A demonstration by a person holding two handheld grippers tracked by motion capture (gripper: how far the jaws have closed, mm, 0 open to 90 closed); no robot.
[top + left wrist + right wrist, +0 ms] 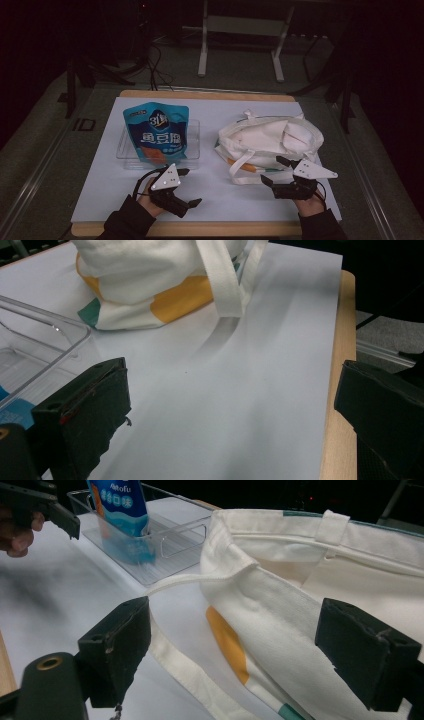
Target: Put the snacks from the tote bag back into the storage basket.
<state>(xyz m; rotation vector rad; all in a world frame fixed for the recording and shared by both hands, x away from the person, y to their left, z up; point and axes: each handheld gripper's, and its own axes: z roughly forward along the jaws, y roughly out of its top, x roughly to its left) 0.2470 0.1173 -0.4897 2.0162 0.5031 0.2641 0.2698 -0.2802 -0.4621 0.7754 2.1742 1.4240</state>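
Table scene, high view. A white sheet (210,145) covers a wooden board. At about 10 o'clock of the sheet stands a clear tray (190,150) holding one blue snack pouch (156,132), upright and leaning toward 12 o'clock. At about 2 o'clock lies a cream tote bag (270,142), slumped on its side, its straps (240,170) trailing toward 6 o'clock; what it contains cannot be told.

The left gripper (182,187) rests at 7 o'clock of the sheet, just short of the tray's near edge, jaws apart and holding nothing. In the left gripper view its jaws frame bare sheet, with the tray corner (45,340) at 9 o'clock and the bag's base (150,295) at 12 o'clock.

The right gripper (272,171) sits at 5 o'clock, jaws spread and empty, aimed at the bag's near edge. In the right gripper view the jaws straddle the bag's rim (240,575), cloth between them but not pinched; the pouch (120,505) stands at 11 o'clock.

Judged arrangement: the right gripper is poised to take the rim and hold the bag open, while the left waits near the pouch, probably to lift it across. The pouch remains in the tray.
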